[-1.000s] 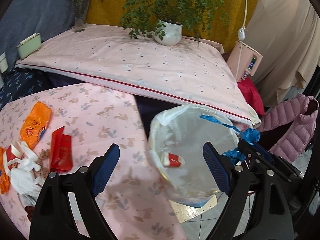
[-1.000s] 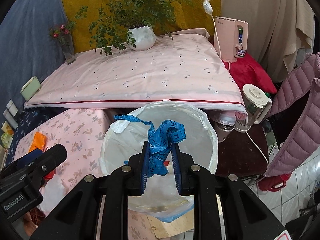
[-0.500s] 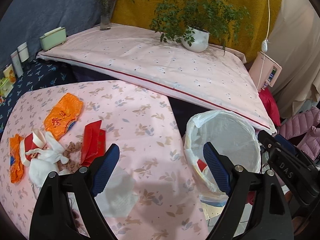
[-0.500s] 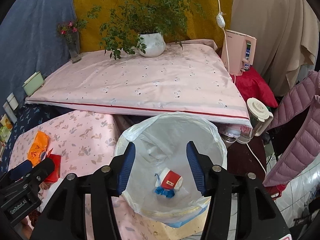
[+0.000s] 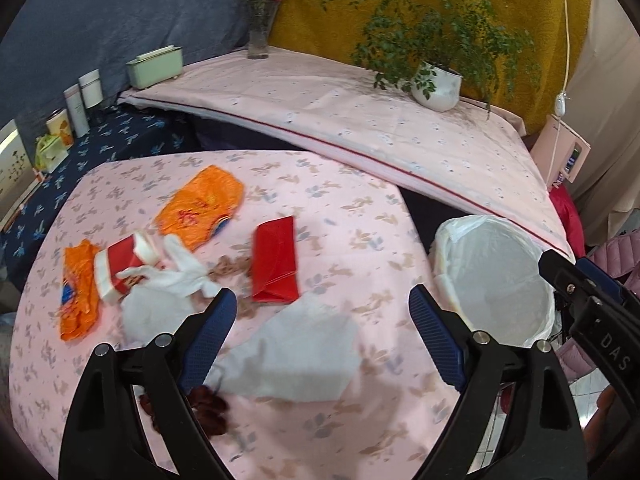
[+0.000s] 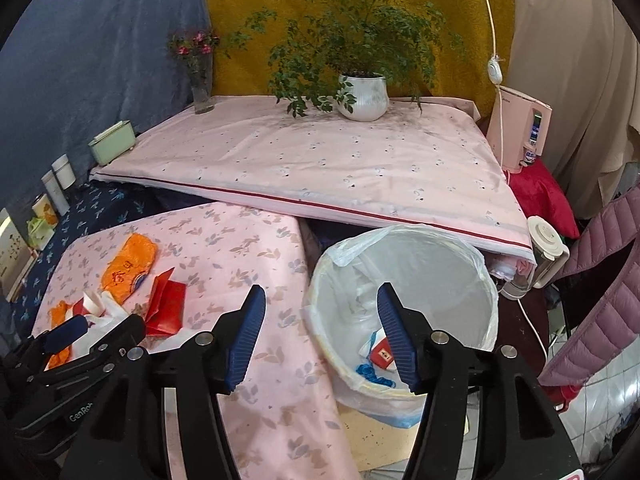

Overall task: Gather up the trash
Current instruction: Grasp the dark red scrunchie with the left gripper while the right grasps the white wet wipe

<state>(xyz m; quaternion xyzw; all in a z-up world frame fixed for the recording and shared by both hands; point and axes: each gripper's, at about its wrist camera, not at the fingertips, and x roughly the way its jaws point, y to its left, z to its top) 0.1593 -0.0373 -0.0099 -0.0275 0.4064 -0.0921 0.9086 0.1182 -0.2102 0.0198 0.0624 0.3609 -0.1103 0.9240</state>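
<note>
Left wrist view: a red packet (image 5: 276, 266) is seen lying flat on the pink-clothed surface (image 5: 360, 216), its long axis running away from the camera. The left claw (image 5: 322, 338) is held wide, empty. The right claw (image 6: 322, 336), just opened, is empty above the bin (image 6: 404, 320).

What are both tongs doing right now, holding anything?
Left tongs: open, empty, above the white tissue on the table.
Right tongs: open, empty, jaws have just been opening; blue tape lies in the bin.
</note>
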